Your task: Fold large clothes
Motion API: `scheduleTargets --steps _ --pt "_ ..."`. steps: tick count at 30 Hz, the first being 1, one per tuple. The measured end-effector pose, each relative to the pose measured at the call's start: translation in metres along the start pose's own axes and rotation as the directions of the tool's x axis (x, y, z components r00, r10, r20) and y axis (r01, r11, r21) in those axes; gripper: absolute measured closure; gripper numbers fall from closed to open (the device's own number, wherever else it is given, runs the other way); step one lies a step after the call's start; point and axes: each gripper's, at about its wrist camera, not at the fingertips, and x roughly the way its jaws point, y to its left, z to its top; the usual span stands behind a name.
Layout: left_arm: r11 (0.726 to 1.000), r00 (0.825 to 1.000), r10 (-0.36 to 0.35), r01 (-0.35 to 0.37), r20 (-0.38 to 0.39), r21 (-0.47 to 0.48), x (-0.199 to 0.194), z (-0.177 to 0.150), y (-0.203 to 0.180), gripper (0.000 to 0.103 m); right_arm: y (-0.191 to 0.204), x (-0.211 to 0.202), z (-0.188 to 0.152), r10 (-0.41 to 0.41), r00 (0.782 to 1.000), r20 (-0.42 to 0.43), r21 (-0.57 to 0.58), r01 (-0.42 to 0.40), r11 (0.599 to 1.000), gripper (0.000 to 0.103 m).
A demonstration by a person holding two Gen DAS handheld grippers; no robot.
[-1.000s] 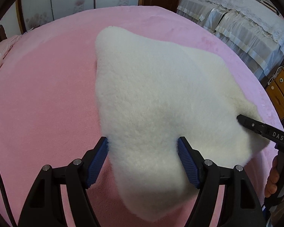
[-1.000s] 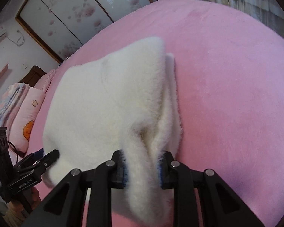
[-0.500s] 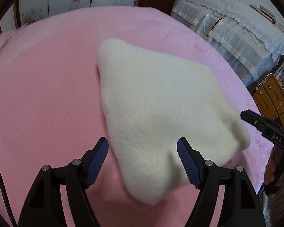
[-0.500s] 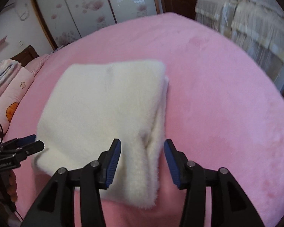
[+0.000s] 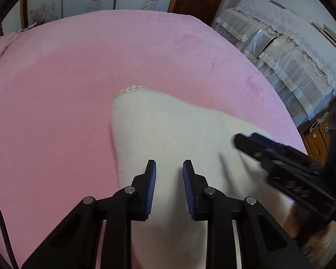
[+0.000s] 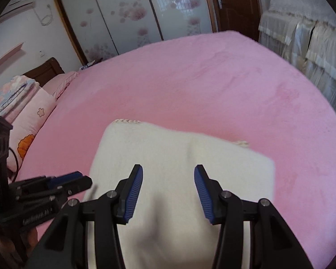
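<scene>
A folded white fleece garment (image 5: 168, 130) lies flat on the pink bed cover (image 5: 78, 78), with a stitched edge at its far corner. My left gripper (image 5: 169, 162) hovers above the near part of the garment. Its jaws are closing, a narrow gap still shows, and nothing is between the blue pads. My right gripper (image 6: 168, 167) hangs open over the same garment (image 6: 168, 145), holding nothing. Each gripper shows in the other's view: the right gripper (image 5: 253, 141) over the garment's right corner, the left gripper (image 6: 78, 179) beside its left edge.
Pink pillows (image 6: 31, 116) and a folded quilt (image 6: 9, 92) lie at the bed's left end. Furniture under white lace covers (image 5: 291, 44) and a wooden cabinet (image 5: 318, 139) stand to the right. Flowered sliding doors (image 6: 123, 22) and a brown door (image 6: 233, 4) are behind. A hand (image 5: 291, 224) holds the right gripper.
The right gripper let go of the garment's fold and opened. Both grippers drew back and up from the garment, which now lies flat. The left jaws narrowed.
</scene>
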Motion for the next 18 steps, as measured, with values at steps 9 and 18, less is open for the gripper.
scheduleTargets --steps 9,18 --pt "0.997 1.0 0.013 -0.012 -0.013 0.077 0.027 -0.001 -0.005 0.08 -0.092 0.031 -0.009 -0.187 0.979 -0.081 0.061 0.192 0.979 0.103" --pt "0.997 0.999 0.029 -0.028 -0.017 0.067 0.02 -0.003 -0.004 0.072 -0.096 0.013 -0.019 -0.22 0.973 -0.075 -0.003 0.22 0.975 0.101"
